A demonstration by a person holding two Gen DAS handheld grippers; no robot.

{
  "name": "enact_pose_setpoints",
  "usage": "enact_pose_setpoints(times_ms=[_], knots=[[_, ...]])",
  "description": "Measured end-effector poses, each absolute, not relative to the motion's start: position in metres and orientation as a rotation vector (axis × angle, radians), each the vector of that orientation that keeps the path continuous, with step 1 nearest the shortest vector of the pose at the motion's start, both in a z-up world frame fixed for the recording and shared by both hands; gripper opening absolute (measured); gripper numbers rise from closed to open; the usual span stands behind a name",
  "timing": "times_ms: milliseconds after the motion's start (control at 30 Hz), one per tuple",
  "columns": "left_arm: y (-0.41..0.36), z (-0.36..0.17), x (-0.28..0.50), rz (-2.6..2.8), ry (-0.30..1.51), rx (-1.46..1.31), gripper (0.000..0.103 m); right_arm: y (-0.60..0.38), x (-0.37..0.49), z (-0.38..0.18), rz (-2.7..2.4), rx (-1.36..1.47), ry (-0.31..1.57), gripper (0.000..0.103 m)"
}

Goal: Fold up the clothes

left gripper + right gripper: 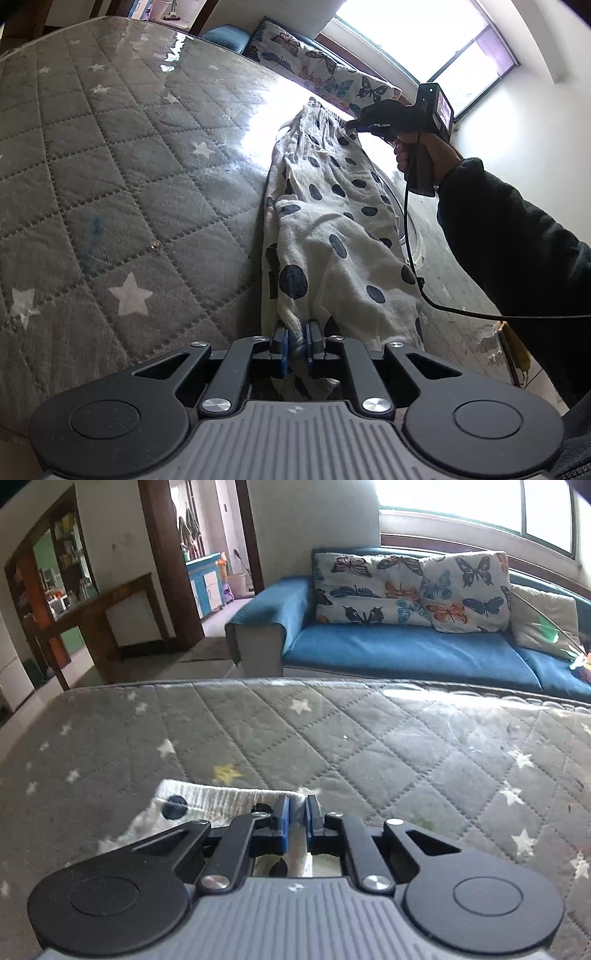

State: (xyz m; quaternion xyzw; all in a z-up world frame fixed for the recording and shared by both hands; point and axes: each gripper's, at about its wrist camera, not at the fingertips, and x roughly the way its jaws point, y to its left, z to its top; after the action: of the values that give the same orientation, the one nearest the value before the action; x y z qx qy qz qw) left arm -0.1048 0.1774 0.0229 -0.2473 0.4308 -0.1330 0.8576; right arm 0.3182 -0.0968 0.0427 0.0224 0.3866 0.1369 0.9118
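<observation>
White trousers with dark blue dots lie stretched in a long strip across the grey quilted mattress. My left gripper is shut on the near end of the cloth, which bunches between its blue pads. At the far end, the right gripper pinches the gathered waistband, held by a hand in a dark sleeve. In the right wrist view, the right gripper is shut on the waistband edge of the trousers, which lie under and left of the fingers.
A clear plastic sheet covers the star-patterned mattress. Beyond its far edge stands a blue sofa with butterfly cushions under a bright window. A black cable hangs from the right gripper. A wooden table and a doorway are at left.
</observation>
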Motion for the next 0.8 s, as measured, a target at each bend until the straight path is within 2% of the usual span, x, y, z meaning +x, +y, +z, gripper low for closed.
enact_pose_setpoints(times_ms=[200, 400, 800], knots=[[0.178, 0.023, -0.103, -0.279, 0.907, -0.518, 0.013, -0.096, 0.319, 0.043, 0.273, 0.026, 0.776, 0.019], [0.179, 0.024, -0.102, -0.277, 0.909, -0.516, 0.014, -0.083, 0.305, 0.067, 0.367, -0.012, 0.716, 0.019], [0.179, 0.026, -0.102, -0.268, 0.911, -0.507, 0.015, -0.085, 0.265, 0.067, 0.505, -0.052, 0.790, 0.018]])
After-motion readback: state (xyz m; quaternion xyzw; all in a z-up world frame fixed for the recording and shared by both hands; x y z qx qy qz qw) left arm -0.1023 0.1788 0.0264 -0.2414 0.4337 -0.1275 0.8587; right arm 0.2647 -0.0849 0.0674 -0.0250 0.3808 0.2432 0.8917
